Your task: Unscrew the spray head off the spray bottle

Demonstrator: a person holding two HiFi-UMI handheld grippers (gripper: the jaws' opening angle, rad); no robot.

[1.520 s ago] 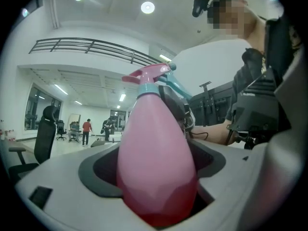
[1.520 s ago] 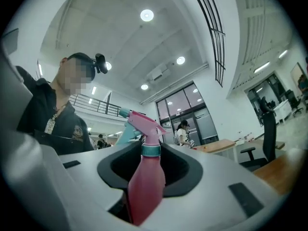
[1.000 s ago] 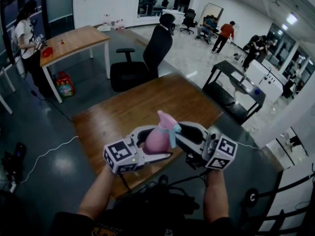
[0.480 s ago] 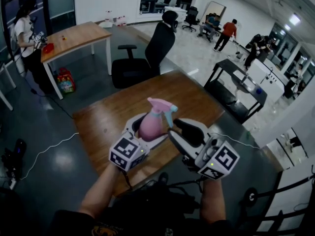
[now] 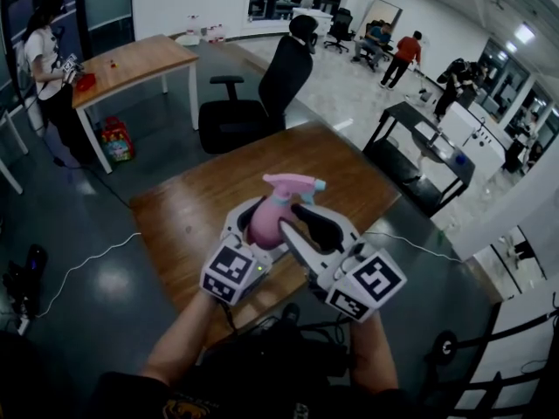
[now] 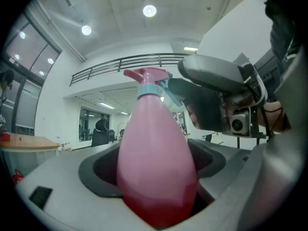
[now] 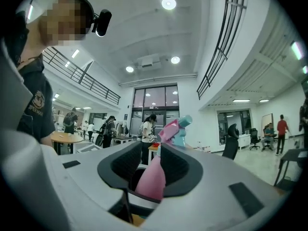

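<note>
A brown wooden desk (image 5: 218, 208) stands on a dark grey floor (image 5: 79, 225), a black office chair (image 5: 281, 72) behind it and a white-legged wooden table (image 5: 131, 64) off to the left. Pale tiles (image 5: 349, 103) lie further back by white walls (image 5: 183, 3); round ceiling lights (image 7: 168, 4) shine above a railed balcony (image 6: 120, 64).

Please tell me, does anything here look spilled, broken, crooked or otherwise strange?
Nothing stands out. The pink spray bottle stands roughly upright, clamped in the left gripper, and its spray head sits straight on the neck. The right gripper is open beside the neck. No liquid shows on the wooden table.
</note>
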